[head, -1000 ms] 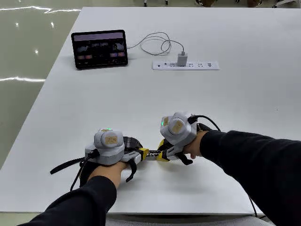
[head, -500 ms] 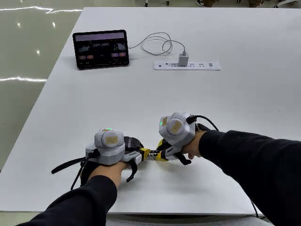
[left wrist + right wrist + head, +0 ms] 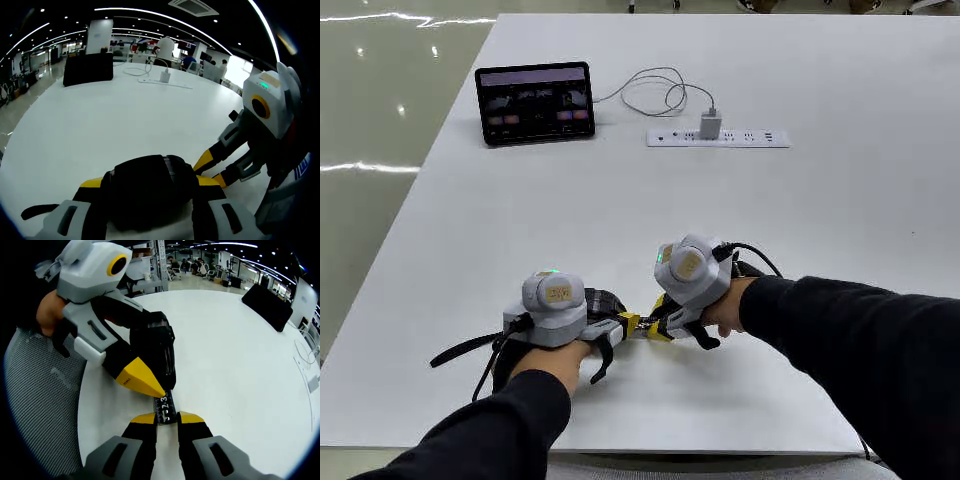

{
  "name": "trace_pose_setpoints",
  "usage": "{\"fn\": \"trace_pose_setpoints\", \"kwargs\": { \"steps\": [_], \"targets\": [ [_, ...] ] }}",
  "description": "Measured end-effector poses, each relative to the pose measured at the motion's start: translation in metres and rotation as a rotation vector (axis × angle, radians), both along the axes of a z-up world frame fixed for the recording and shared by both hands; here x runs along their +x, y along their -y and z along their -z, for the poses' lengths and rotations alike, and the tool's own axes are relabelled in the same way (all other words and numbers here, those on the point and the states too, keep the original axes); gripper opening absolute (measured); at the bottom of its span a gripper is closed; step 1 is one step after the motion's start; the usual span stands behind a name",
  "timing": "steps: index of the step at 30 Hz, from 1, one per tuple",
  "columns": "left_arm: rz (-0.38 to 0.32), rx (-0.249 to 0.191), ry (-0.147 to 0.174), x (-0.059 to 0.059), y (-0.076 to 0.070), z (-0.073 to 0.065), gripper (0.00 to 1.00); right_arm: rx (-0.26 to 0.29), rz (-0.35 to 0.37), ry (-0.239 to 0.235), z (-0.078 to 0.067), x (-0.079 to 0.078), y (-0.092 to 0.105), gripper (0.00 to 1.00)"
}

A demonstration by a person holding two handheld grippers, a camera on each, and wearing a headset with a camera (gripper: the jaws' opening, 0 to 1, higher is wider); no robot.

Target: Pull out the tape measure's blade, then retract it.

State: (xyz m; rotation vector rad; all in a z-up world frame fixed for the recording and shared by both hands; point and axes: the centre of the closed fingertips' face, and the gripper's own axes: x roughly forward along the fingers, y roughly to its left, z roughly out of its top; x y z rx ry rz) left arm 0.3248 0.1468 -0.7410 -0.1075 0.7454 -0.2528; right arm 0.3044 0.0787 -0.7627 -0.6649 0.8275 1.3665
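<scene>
The black tape measure case sits clamped between the yellow-tipped jaws of my left gripper, low on the white table near its front edge. A short length of black blade with white numerals runs out of the case. My right gripper is shut on the blade's end, close to the case. In the head view the two grippers nearly meet, left gripper and right gripper, with the blade between them.
A dark tablet stands at the back left of the table. A white power strip with a charger and looped cable lies behind the middle. A black strap trails left from the left gripper.
The right gripper has moved slightly left toward the left gripper, and the exposed blade between them has shortened. The left gripper holds still.
</scene>
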Motion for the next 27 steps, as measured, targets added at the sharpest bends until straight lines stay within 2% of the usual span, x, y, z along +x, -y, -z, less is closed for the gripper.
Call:
{"fn": "trace_pose_setpoints", "kwargs": {
  "steps": [8, 13, 19, 20, 27],
  "targets": [
    [-0.008, -0.001, -0.005, 0.0002, 0.0005, 0.0001, 0.66, -0.001, -0.014, 0.011, -0.0004, -0.0002, -0.0007, 0.11],
    [-0.018, -0.019, -0.041, -0.0021, 0.0003, 0.0032, 0.68, 0.0, -0.011, 0.012, -0.0003, 0.0, -0.001, 0.11],
    [-0.058, -0.051, -0.057, -0.0002, 0.0014, 0.0018, 0.72, 0.001, -0.014, 0.016, -0.0004, 0.0, -0.0011, 0.11],
    [-0.064, -0.047, -0.058, -0.0002, -0.0003, 0.0024, 0.69, 0.001, -0.014, 0.015, -0.0003, 0.0001, -0.0012, 0.11],
    [-0.021, -0.008, -0.046, -0.001, 0.0011, 0.0029, 0.66, 0.003, -0.017, 0.017, -0.0011, -0.0001, -0.0011, 0.11]
  ]
}}
